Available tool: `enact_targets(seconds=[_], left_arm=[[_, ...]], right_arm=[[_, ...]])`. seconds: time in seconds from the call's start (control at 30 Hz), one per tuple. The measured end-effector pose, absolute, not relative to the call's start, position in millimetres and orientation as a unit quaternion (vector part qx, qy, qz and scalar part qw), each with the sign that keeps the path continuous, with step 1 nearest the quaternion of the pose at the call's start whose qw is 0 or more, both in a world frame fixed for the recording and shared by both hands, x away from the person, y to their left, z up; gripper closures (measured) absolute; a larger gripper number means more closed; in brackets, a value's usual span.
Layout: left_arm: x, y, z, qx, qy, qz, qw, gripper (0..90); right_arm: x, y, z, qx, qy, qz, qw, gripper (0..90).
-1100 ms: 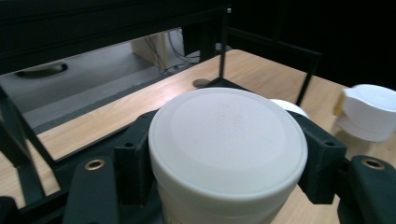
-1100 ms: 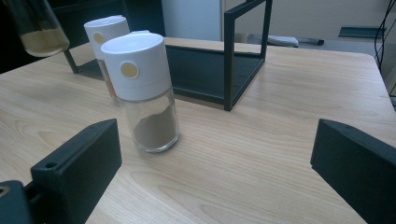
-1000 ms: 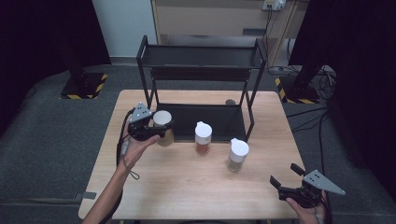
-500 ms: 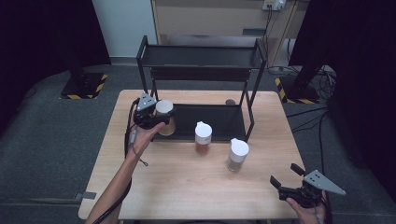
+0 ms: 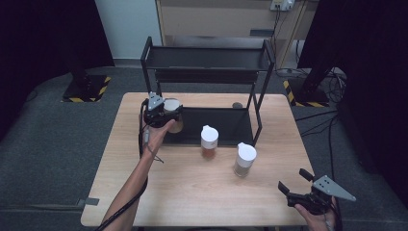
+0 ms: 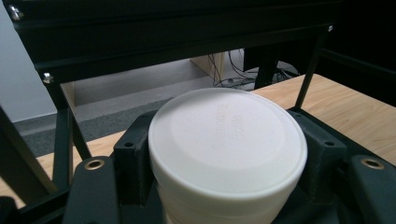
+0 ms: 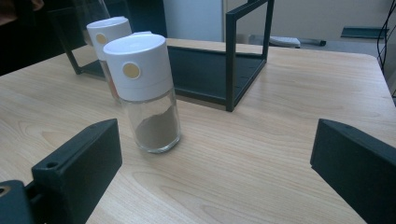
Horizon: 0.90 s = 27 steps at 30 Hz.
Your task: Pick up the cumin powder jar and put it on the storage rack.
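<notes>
High view: left tongs [image 5: 166,114] gripping white-lidded jar [image 5: 172,107] at the black metal rack [image 5: 207,65]'s left post, over the lower tray. Two more glass jars [image 5: 209,142] [image 5: 245,159] standing mid-bench [image 5: 192,192].

Left gripper view: smooth round lid [image 6: 226,140] sitting clamped between both jaws.

Right gripper view: right tongs [image 7: 219,168] hanging wide, gripping nothing; near jar [image 7: 145,91] holding brown powder.

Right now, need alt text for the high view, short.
A person's left tool grips a white-lidded jar at the front left of a black two-tier rack on a wooden table. Two more white-capped spice jars stand mid-table, and the right tool rests open at the near right corner.
</notes>
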State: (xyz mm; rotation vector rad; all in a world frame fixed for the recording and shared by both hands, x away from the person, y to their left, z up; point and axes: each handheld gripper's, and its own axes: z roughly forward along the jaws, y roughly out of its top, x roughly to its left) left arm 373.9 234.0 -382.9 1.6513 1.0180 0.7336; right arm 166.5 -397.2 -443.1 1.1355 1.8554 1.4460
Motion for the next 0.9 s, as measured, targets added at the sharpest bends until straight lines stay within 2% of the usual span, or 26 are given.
enact_targets(seconds=[0.17,0.9], left_arm=[[381,230,-398,0.684,0.429,0.305,0.506,32.6],[384,226,-421,0.681,0.437,0.308,0.5,32.6]], right_arm=[[166,-398,-443,0.421,0.685,0.534,0.262,2.3],[166,-399,-444,0.421,0.684,0.536,0.261,2.6]])
